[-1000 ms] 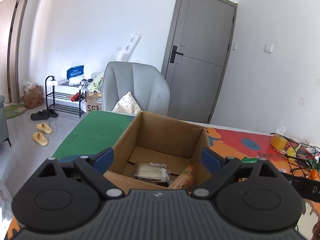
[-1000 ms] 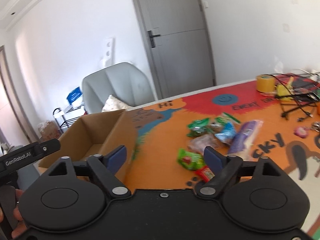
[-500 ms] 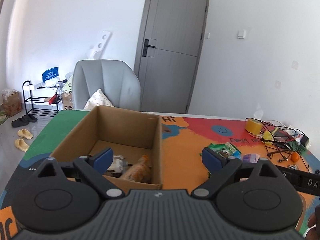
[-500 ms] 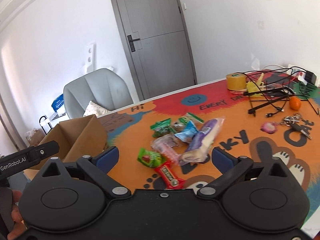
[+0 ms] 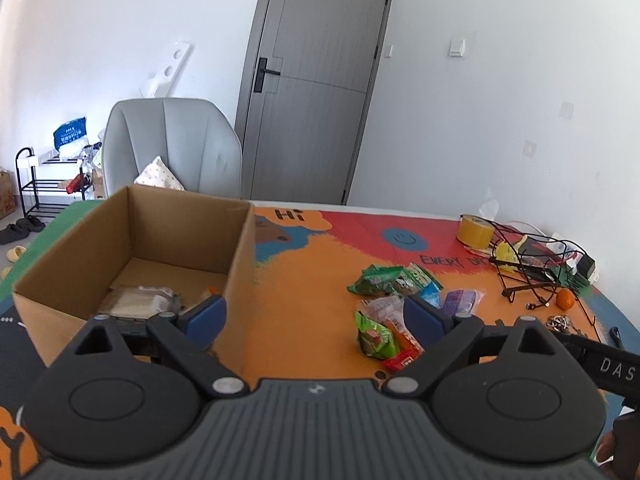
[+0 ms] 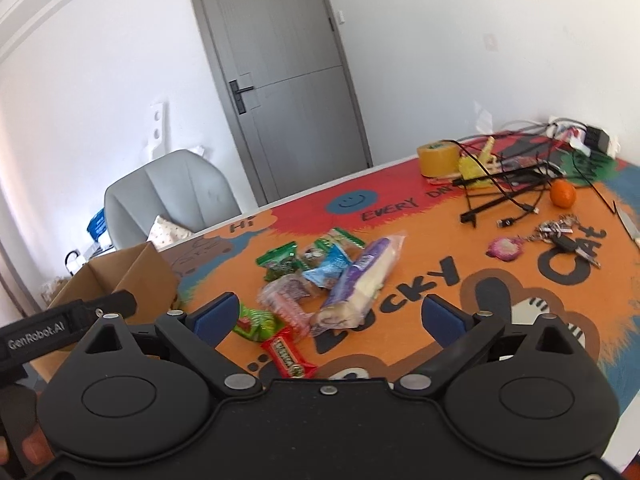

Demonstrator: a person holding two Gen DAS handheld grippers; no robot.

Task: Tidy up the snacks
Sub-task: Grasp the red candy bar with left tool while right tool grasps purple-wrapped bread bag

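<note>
The right gripper (image 6: 331, 316) stood spread wide with nothing between its blue pads (image 6: 442, 317); its jaws had just been opening, and it hung above the near edge of the snack pile (image 6: 328, 276). The left gripper (image 5: 316, 320) was likewise spread wide and held nothing, poised between the cardboard box (image 5: 132, 256) and the snacks. A strap (image 6: 48, 330) at the left of the right wrist view read "GenRobot.AI". The colourful mat (image 6: 440, 280) bore "Hi", "EVERY DAY", "LUCKY" and "CAT". The snacks lay loose in a small heap on the orange part of the mat, just right of the box: a long purple-and-white packet (image 6: 362, 280), green packets (image 6: 280, 260), a blue one (image 6: 326, 270), a clear pink-tinted one (image 6: 286, 300) and a red bar (image 6: 288, 356) nearest the gripper, its print too blurred to read. In the open box, a pale wrapped packet (image 5: 138, 302) lay on the bottom.
</note>
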